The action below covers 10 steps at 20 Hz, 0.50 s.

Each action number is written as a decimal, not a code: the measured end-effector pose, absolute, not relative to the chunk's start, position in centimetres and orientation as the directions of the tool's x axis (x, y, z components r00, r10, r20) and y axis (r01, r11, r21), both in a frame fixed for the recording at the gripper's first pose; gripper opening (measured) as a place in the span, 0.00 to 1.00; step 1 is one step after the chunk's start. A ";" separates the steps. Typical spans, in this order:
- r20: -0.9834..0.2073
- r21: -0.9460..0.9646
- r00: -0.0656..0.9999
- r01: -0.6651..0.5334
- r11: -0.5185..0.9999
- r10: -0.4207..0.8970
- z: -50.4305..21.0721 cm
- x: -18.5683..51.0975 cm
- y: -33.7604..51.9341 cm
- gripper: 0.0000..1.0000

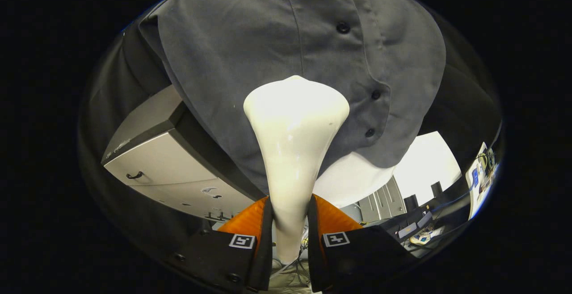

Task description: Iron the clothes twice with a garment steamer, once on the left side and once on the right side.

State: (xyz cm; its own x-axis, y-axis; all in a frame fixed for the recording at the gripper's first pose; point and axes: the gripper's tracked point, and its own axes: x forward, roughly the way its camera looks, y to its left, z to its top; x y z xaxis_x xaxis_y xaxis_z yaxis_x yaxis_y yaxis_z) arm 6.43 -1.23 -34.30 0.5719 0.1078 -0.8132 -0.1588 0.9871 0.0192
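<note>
With both fingers of the gripper (pixel 289 222) pinching the white garment steamer (pixel 294 137) by its neck, its head meets the hanging grey shirt (pixel 250 44) beside the button placket (pixel 357 52), where a slow, flat stroke likely serves best.

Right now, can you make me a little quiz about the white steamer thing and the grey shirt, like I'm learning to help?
1. True or false: the gripper is open, with nothing between its fingers.
2. Which part of the garment steamer is nearest the grey shirt? A) its wide head B) its narrow handle C) its cord
3. Fill in: the row of dark ______ on the shirt runs down beside the steamer's head.

Key
1. False: both fingers press on the steamer's narrow handle.
2. A: the wide head is up against the cloth.
3. buttons
</note>
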 end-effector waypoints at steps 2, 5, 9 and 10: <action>-0.822 0.024 0.559 -0.158 0.987 0.110 -35.2 6.2 -1.5 0.41; -0.832 0.032 0.543 -0.158 0.987 0.114 -36.6 5.8 -1.8 0.41; -0.842 0.037 0.527 -0.159 0.987 0.117 -38.0 5.3 -2.5 0.41; -0.844 0.042 0.524 -0.151 0.988 0.116 -38.1 5.1 -2.6 0.41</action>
State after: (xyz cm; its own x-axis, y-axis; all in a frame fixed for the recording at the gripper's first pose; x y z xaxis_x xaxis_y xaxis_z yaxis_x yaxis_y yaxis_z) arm 5.14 -2.62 -38.14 0.5236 0.1160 -0.8440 -0.1512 0.9876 0.0419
